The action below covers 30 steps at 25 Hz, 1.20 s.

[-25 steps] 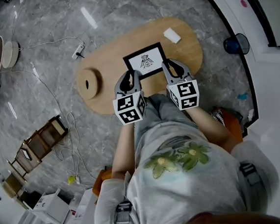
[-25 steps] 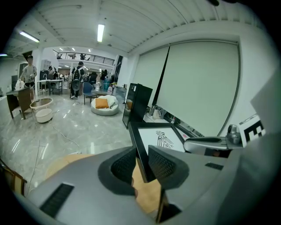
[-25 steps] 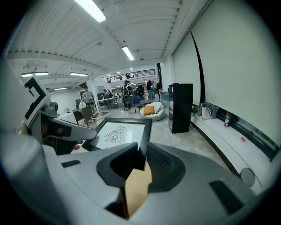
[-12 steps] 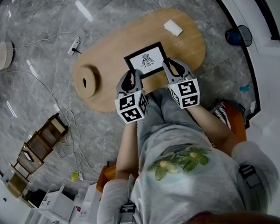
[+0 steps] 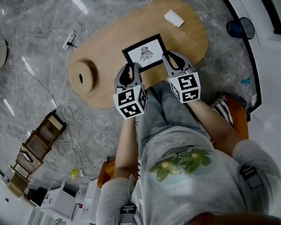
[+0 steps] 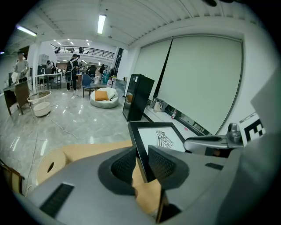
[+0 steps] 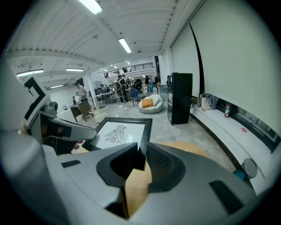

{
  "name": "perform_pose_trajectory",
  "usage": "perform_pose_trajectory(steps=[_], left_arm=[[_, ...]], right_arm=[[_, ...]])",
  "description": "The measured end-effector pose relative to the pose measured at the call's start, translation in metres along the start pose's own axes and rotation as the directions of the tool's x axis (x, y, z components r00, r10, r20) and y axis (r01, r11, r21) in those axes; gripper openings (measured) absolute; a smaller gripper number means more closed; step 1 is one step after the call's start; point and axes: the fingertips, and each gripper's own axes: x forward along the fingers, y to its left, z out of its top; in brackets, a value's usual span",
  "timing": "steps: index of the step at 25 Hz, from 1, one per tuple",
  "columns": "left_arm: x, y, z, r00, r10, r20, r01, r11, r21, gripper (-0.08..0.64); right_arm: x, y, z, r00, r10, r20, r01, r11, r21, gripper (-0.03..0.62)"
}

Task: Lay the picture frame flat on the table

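A black picture frame (image 5: 144, 53) with a white bird print is held over the oval wooden table (image 5: 110, 53), face up toward the head camera. My left gripper (image 5: 128, 72) is shut on its near left edge, and my right gripper (image 5: 172, 59) is shut on its near right edge. In the left gripper view the frame (image 6: 160, 138) runs away from the left gripper (image 6: 140, 165), its black border pinched between the ribbed pads. The right gripper view shows the frame (image 7: 120, 132) clamped by the right gripper (image 7: 142, 160) the same way. Whether its far edge rests on the table I cannot tell.
A round wooden block with a hole (image 5: 81, 76) sits at the table's left end and a small white object (image 5: 174, 18) at its far right. A power strip with cables (image 5: 68, 41) lies on the grey floor. A blue bin (image 5: 238, 28) stands right; wooden crates (image 5: 39, 144) lie left.
Both grippers and the frame have shifted slightly farther over the table, and the head view has drifted. Both grips on the frame look the same.
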Motion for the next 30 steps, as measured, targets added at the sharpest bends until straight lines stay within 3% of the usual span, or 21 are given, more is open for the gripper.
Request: perform_pose_trajectory(steps=[30], left_arm=[[0.051, 0.020, -0.042, 0.996, -0.020, -0.088, 0.021, 1.000, 0.008, 0.101]], right_arm=[[0.043, -0.012, -0.053, 0.996, -0.039, -0.085, 0.042, 0.999, 0.032, 0.072]])
